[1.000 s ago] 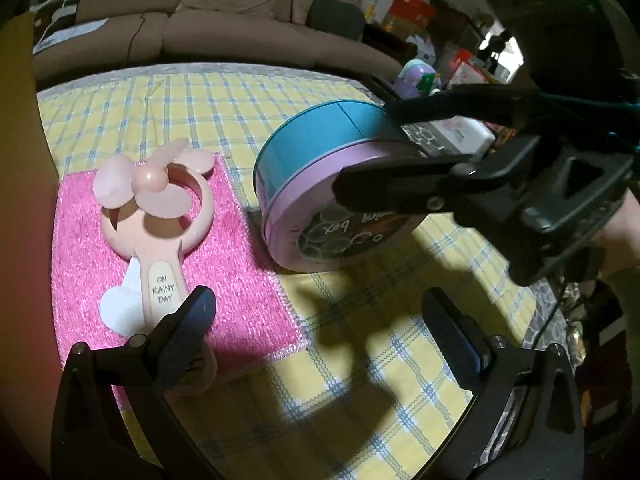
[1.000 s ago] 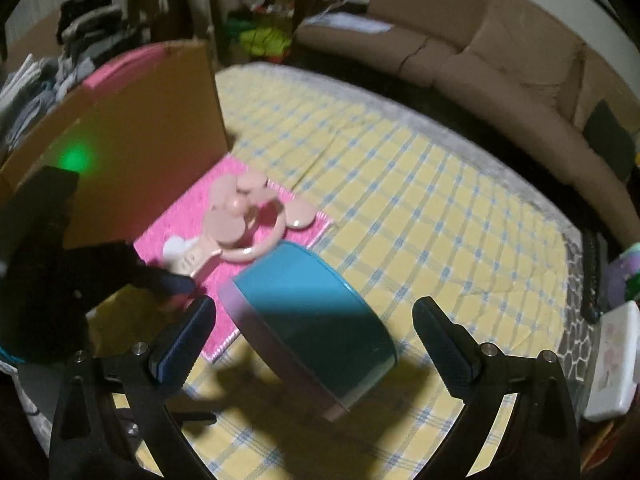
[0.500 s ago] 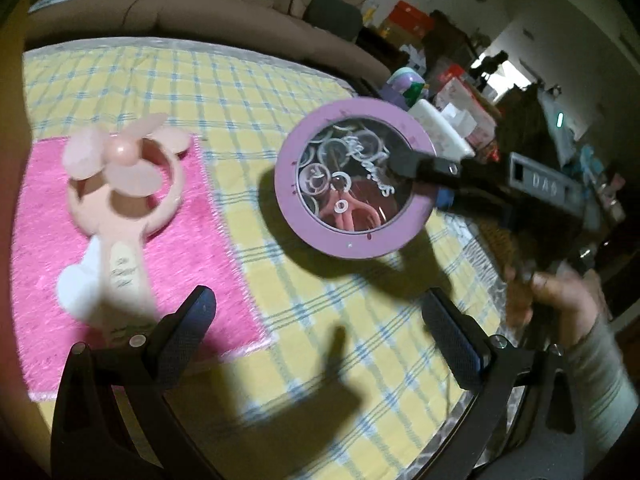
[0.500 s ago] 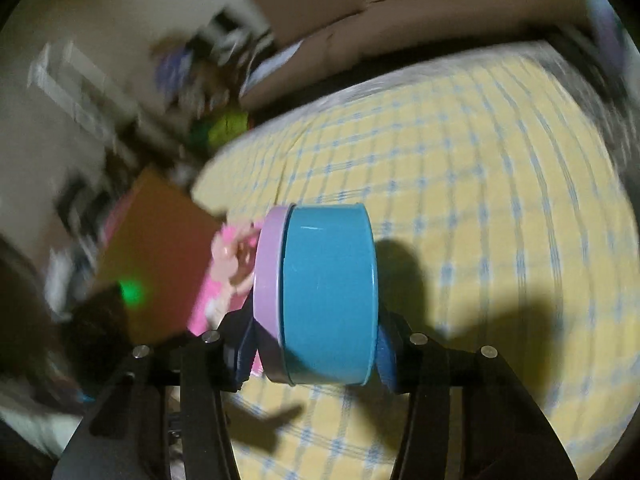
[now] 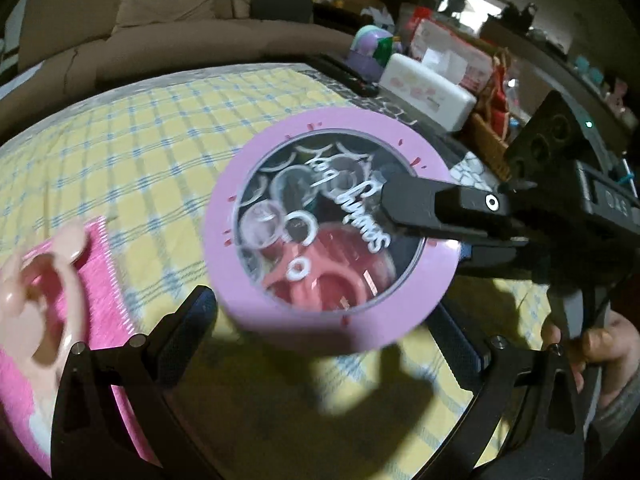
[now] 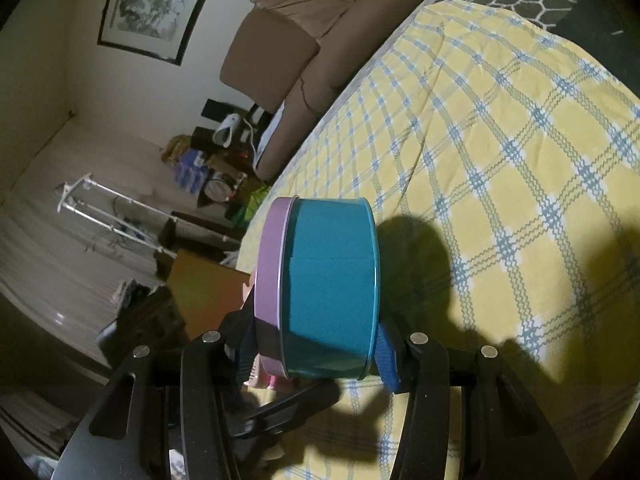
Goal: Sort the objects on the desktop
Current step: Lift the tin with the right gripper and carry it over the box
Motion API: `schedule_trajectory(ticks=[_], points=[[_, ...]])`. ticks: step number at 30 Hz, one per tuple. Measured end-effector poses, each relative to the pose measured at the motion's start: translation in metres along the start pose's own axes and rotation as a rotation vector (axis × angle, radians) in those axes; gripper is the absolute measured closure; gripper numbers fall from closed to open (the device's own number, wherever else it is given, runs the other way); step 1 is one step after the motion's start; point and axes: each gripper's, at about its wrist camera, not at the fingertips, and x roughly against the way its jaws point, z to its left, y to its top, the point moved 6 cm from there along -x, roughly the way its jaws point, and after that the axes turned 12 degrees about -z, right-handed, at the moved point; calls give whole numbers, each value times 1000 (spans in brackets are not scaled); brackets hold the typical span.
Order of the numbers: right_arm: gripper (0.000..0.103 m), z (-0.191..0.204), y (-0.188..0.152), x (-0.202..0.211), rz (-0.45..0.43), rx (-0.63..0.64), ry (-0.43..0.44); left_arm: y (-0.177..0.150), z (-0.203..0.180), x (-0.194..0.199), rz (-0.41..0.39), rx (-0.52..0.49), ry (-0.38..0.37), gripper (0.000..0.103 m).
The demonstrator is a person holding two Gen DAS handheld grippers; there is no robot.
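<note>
A round tin [image 5: 328, 236] with a pink windowed lid and a teal body [image 6: 332, 288] is clamped across its height by my right gripper [image 6: 316, 356], shut on it, one pad on the lid and one on the base. The lid faces the left wrist camera, and small rings and a pink piece show through its window. The tin hangs just above the yellow checked cloth [image 5: 140, 140]. My left gripper [image 5: 320, 312] stands open just below the tin, holding nothing. A pink hand fan [image 5: 36, 280] lies on a pink mat [image 5: 100, 288] at far left.
A white box [image 5: 428, 88] and cluttered items sit beyond the cloth's far right edge. A brown sofa [image 5: 180, 20] runs behind. A cardboard box [image 6: 204, 292] stands at the cloth's left side. A person's hand [image 5: 600, 344] grips the right handle.
The right gripper closed on the tin and rolled it so the lid faces the left camera. The left gripper shifted right toward the tin, and the fan slid to the view's left edge.
</note>
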Motion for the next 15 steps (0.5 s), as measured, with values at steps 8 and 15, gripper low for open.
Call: schedule_trajectory(ticks=[8,15], points=[[53,-4,-1,0,-27,-30,29,5,2,-16,6,55,-57,0],[53,0,-3,4,-30,-26,48,10,7,-16,-17,103,-104,0]])
